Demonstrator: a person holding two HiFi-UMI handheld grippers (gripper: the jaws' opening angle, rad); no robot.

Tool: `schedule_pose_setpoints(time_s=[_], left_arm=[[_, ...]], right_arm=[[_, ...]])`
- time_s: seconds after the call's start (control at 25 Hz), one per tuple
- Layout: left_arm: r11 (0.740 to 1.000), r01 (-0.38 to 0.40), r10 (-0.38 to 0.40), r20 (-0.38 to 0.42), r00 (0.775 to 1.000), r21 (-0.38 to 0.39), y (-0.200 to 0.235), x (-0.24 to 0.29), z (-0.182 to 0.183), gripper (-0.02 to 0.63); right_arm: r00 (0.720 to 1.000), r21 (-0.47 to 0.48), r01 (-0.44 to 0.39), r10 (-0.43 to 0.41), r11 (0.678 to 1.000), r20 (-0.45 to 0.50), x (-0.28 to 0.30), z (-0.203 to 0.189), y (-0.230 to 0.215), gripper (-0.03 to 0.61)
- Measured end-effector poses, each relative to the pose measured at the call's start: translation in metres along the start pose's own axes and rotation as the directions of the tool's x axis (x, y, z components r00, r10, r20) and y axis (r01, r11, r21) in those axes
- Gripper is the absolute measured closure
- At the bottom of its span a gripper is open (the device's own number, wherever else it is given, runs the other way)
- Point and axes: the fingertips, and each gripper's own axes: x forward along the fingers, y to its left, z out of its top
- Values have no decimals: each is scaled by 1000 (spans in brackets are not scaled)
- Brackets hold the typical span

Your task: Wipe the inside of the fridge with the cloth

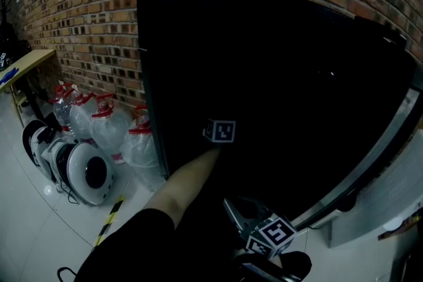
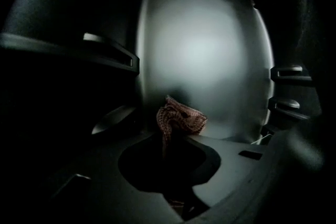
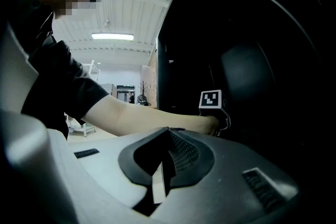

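Note:
The black fridge (image 1: 277,76) stands open and its inside is very dark in the head view. My left gripper (image 1: 219,131) reaches into it at the end of a bare forearm. In the left gripper view, my left gripper (image 2: 167,134) is shut on a reddish checked cloth (image 2: 181,118). The cloth is bunched up close to the pale grey back wall (image 2: 205,50) of the fridge. My right gripper (image 1: 228,203) hangs low outside the fridge, below the left arm. Its jaws (image 3: 169,131) are shut with nothing between them.
The open fridge door (image 1: 370,168) runs along the right. Shelf rails (image 2: 107,50) line both side walls inside the fridge. Several clear water bottles with red caps (image 1: 106,125) and white round devices (image 1: 82,172) stand on the floor by the brick wall (image 1: 79,10). A table (image 1: 23,66) is at far left.

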Motion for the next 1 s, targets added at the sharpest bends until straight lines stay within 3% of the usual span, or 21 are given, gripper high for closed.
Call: schedule_pose_setpoints(time_s=[0.28,0.4,0.52,0.64,0.76,0.88,1.0], left_arm=[[999,-11,14,70,997,-48,5,-8,4,565],[993,88,-77,148,986,-76,-6,-23,7,565],[982,189,-181,234,955,-11,-27,-49,17,565],[968,248,-249,308,918,44,-37,-83,30,565],[945,325,-313,385,869,33,-41,-125,45,565],[891,449,-433,433,791,70,-61,-178,54,565],[812,568,-565,426,707,135,-79,-229,52,565]], right_arm=[[999,3,39,-39,999,3,-10,1,-8,574],[998,0,65,-65,998,14,-16,5,-15,574],[994,-6,108,-108,994,8,-20,6,-22,574],[992,-5,123,-123,992,6,-16,10,-22,574],[990,-21,143,-143,990,11,-19,16,-22,574],[983,-42,182,-181,982,19,-30,25,-24,574],[974,-50,223,-221,974,44,-44,38,-24,574]])
